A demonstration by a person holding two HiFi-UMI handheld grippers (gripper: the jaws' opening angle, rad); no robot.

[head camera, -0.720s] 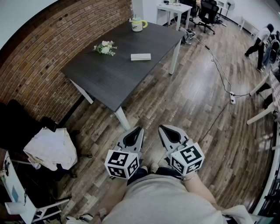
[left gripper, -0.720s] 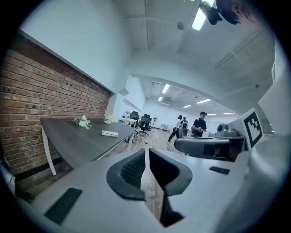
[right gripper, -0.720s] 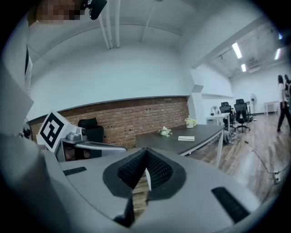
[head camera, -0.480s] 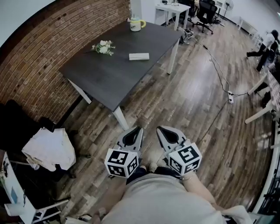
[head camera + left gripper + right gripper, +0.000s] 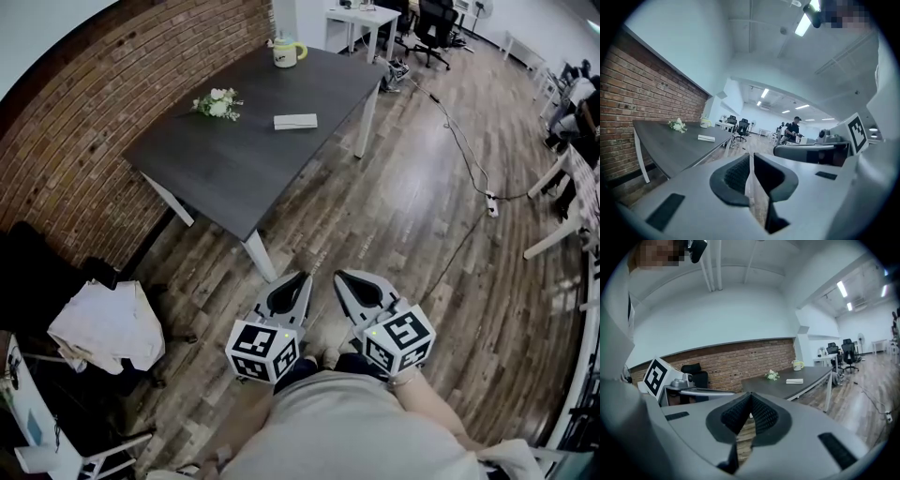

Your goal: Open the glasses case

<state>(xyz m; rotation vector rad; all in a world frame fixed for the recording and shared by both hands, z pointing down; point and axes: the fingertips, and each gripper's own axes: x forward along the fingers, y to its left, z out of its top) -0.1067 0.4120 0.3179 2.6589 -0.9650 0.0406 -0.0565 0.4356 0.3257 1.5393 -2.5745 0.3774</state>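
The glasses case (image 5: 295,121) is a flat pale box lying shut on the dark table (image 5: 244,169), far ahead of both grippers. It shows small in the left gripper view (image 5: 706,138) and in the right gripper view (image 5: 794,380). Over the wooden floor, close to the person's body, my left gripper (image 5: 298,278) and my right gripper (image 5: 342,276) are held side by side, well short of the table. In its own view the left gripper (image 5: 751,156) has its jaws together with nothing between them. The right gripper (image 5: 750,396) is shut and empty too.
A yellow-green mug (image 5: 284,52) and a small bunch of flowers (image 5: 217,103) stand on the table near the brick wall. A dark chair with a white cloth (image 5: 108,321) is at the left. A cable with a power strip (image 5: 491,204) crosses the floor at the right.
The table and case have slid slightly up and left in the head view. Both grippers hold the same place, still shut. A person at the far right has moved on.
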